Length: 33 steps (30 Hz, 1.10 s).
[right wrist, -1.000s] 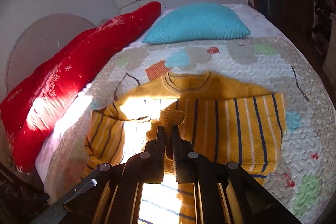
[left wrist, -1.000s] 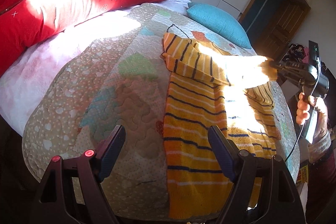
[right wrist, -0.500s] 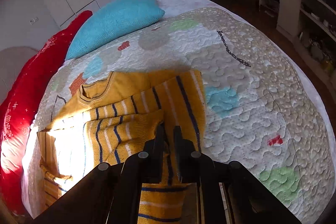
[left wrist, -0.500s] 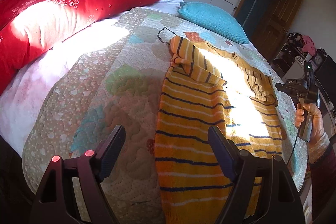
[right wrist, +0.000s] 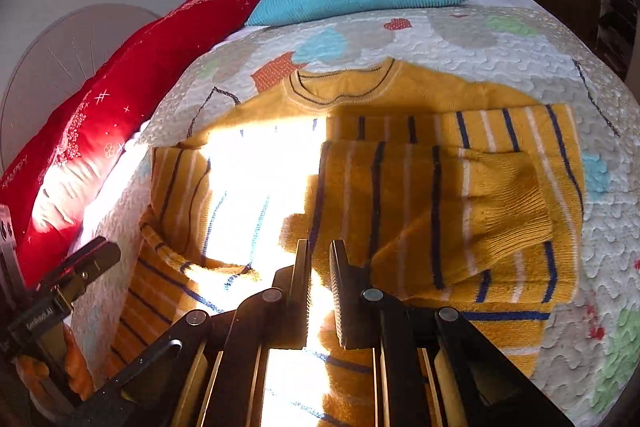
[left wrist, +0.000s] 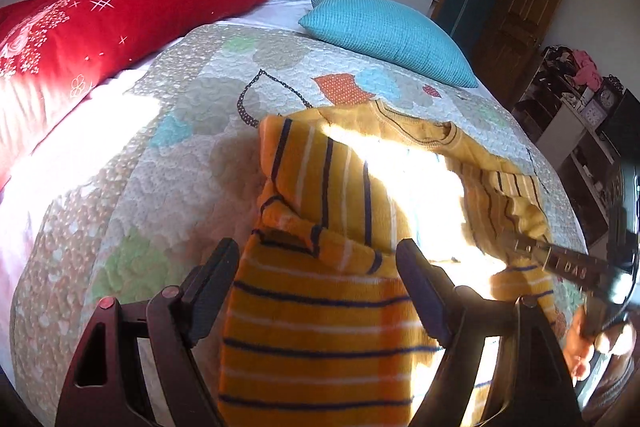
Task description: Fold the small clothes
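A yellow sweater (left wrist: 320, 311) with blue and white stripes lies on the quilted bed (left wrist: 180, 155), both sleeves folded across its body. My left gripper (left wrist: 316, 283) is open and hovers low over the sweater near its left folded sleeve (left wrist: 316, 187). My right gripper (right wrist: 320, 267) has its jaws almost together with a narrow gap and nothing between them; it sits just above the sweater (right wrist: 400, 195), beside the right sleeve's cuff (right wrist: 512, 211). It also shows in the left wrist view (left wrist: 516, 247) at the right, touching the folded sleeve.
A long red pillow (left wrist: 100, 27) lies along the bed's left side and a teal pillow (left wrist: 384, 31) at the far end. A wooden door (left wrist: 516, 19) and cluttered shelves (left wrist: 580, 99) stand to the right of the bed. Bright sunlight washes out the sweater's middle.
The right gripper laid the right sleeve across the sweater's body and let it go. The left gripper moved forward and lower over the sweater, still open.
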Each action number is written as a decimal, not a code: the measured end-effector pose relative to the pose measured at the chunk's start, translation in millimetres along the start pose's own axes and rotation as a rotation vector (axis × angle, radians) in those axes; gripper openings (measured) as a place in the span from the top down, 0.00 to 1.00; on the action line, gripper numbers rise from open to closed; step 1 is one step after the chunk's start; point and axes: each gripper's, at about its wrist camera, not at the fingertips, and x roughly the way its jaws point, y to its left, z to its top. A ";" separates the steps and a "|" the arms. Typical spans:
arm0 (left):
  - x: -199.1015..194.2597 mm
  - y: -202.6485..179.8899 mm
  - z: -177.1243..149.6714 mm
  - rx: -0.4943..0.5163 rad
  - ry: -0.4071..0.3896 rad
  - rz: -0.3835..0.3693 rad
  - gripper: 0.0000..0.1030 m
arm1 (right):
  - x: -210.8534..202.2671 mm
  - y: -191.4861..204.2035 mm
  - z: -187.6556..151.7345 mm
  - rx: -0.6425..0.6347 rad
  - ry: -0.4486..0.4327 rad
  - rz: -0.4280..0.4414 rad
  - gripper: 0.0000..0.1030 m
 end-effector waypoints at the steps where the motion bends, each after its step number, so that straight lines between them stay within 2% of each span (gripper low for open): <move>1: 7.1 -1.4 4.3 0.005 -0.003 0.018 0.23 | 9.1 -3.1 -0.9 0.007 0.013 -0.012 0.88; 3: 24.9 -3.1 6.5 0.035 0.039 0.104 0.23 | 21.5 -10.7 -3.6 0.027 0.033 -0.021 0.88; 4: 34.3 -1.0 3.9 0.040 0.075 0.149 0.29 | 24.1 -14.5 -4.4 0.038 0.032 -0.010 0.88; 5: 41.5 4.1 -1.4 0.032 0.111 0.161 0.37 | 24.7 -17.7 -4.2 0.048 0.030 0.003 0.88; 7: 48.2 18.3 -18.3 -0.016 0.157 0.125 0.38 | 23.0 -16.9 -2.8 0.044 0.039 0.004 0.88; 11: 39.6 32.9 -36.3 -0.069 0.075 0.053 0.38 | 9.1 12.2 9.6 -0.054 0.002 -0.020 0.88; 14: 40.4 34.2 -37.6 -0.086 0.062 0.036 0.38 | 13.1 50.9 29.9 -0.133 -0.001 0.011 0.77; 16: 40.9 35.8 -40.9 -0.091 0.041 0.020 0.37 | 20.9 81.0 46.4 -0.189 -0.007 0.043 0.64; 18: 39.4 38.8 -43.5 -0.104 0.029 0.000 0.36 | 35.4 112.9 61.6 -0.252 0.014 0.076 0.56; 22: 39.0 40.2 -44.9 -0.115 0.016 -0.012 0.36 | 72.7 166.0 84.6 -0.346 0.061 0.077 0.56; 25: 38.7 38.7 -45.7 -0.111 0.014 -0.007 0.35 | 107.3 196.1 90.3 -0.442 0.132 0.053 0.56; 26: 38.6 38.3 -45.9 -0.111 0.013 -0.007 0.35 | 117.7 204.0 89.4 -0.485 0.160 0.035 0.58; 27: 38.6 38.6 -46.3 -0.112 0.013 -0.009 0.35 | 126.2 210.2 87.2 -0.524 0.187 0.015 0.87; 28: 38.3 39.0 -46.6 -0.114 0.013 -0.011 0.35 | 134.8 214.4 85.4 -0.556 0.222 0.007 0.94; 31: 38.1 39.2 -47.4 -0.116 0.010 -0.009 0.35 | 144.4 217.1 89.8 -0.609 0.210 -0.071 0.94; 33: 39.8 39.4 -46.4 -0.113 0.011 -0.001 0.35 | 154.3 208.9 104.2 -0.559 0.192 -0.115 0.94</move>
